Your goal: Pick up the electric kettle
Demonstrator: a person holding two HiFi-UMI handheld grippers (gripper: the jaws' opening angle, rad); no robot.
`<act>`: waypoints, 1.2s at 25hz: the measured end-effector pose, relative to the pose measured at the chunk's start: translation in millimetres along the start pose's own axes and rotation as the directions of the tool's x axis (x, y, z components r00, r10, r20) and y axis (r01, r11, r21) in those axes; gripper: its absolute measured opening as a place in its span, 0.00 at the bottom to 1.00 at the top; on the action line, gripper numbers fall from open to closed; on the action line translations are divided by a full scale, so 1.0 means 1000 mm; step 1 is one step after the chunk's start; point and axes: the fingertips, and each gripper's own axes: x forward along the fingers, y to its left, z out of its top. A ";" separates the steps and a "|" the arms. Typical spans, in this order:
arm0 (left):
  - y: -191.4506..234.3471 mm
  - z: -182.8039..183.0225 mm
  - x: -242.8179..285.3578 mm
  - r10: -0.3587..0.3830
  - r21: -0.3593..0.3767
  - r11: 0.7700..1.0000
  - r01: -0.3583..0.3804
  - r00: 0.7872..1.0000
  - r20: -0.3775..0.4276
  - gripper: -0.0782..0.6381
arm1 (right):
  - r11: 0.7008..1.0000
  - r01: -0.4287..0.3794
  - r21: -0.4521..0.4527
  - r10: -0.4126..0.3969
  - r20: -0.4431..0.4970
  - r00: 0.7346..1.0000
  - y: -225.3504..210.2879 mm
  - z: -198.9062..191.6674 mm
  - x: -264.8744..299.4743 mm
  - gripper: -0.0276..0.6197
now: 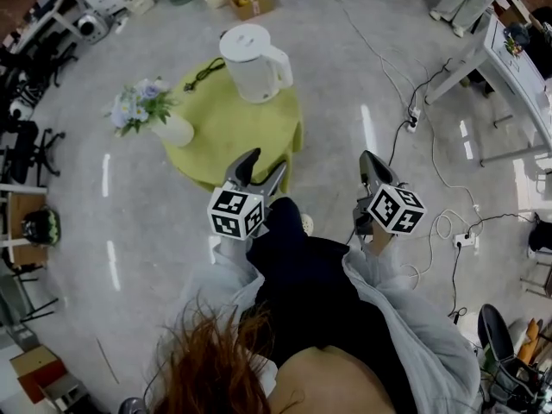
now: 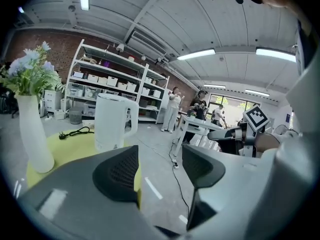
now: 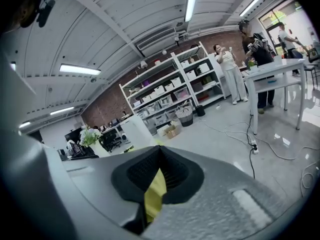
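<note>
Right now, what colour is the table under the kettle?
The table is yellow-green; the head view shows it best.

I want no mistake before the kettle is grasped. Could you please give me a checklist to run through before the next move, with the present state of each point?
1. Left gripper open: ok, jaws apart, nothing between them.
2. Right gripper open: not ok, jaws together, empty.
3. Kettle upright, lid on: ok.
4. Handle free: ok, it faces the right gripper's side and nothing leans on it.
5. Vase apart from kettle: ok.
6. Cord free of kettle: cannot tell; it lies on the table beside it.
</note>
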 end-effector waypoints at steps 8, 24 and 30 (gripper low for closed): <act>-0.002 0.016 0.026 -0.027 0.005 1.000 0.027 1.000 0.005 0.49 | 0.999 0.000 0.037 0.001 -0.033 0.999 -0.007 -0.005 0.014 0.05; 0.066 0.071 0.121 0.042 -0.015 0.999 -0.042 0.999 0.034 0.49 | 1.000 0.023 0.019 -0.022 -0.065 0.998 -0.022 0.054 0.093 0.05; 0.086 0.076 0.154 0.023 -0.017 1.000 -0.022 1.000 0.016 0.49 | 0.999 0.019 0.043 -0.015 -0.079 0.997 -0.022 0.062 0.126 0.05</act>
